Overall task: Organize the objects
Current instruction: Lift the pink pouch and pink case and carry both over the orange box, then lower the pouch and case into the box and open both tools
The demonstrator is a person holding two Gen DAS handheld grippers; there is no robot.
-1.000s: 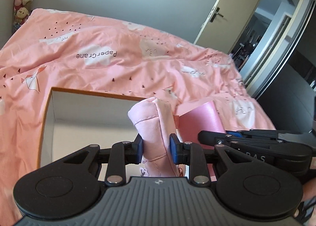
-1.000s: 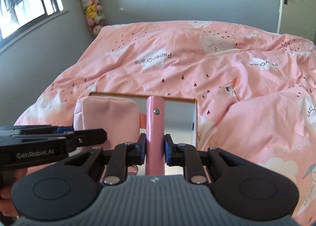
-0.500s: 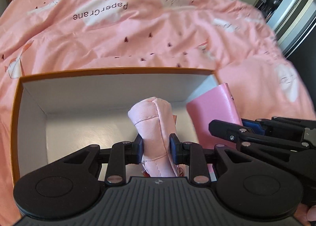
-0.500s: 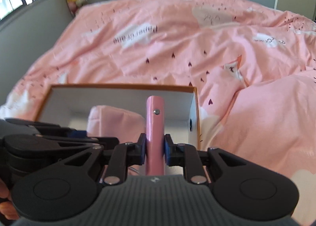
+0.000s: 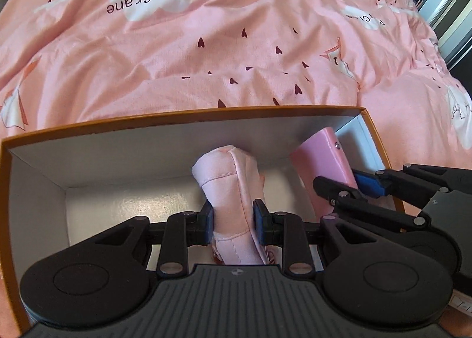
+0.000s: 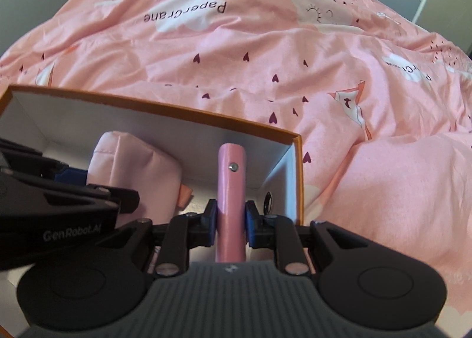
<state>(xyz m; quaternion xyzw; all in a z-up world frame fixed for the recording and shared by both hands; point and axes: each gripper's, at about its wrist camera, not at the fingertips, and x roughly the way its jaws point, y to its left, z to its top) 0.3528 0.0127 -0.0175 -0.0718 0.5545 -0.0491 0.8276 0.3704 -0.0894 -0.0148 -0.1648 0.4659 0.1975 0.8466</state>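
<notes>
Left gripper (image 5: 231,221): closed a bit wide on soft pink pouch (image 5: 227,187), squeezing it. Right gripper (image 6: 231,227): closed tight on thin pink wallet (image 6: 231,190). Both things inside open box (image 5: 177,119) on pink bed (image 5: 236,43), side by side, pouch left of wallet.

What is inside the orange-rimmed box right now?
Inside the box: a pale pink fabric pouch clamped by the left gripper, and a pink snap wallet clamped by the right gripper. Grippers cover the near floor; the far-left floor shows bare.
</notes>
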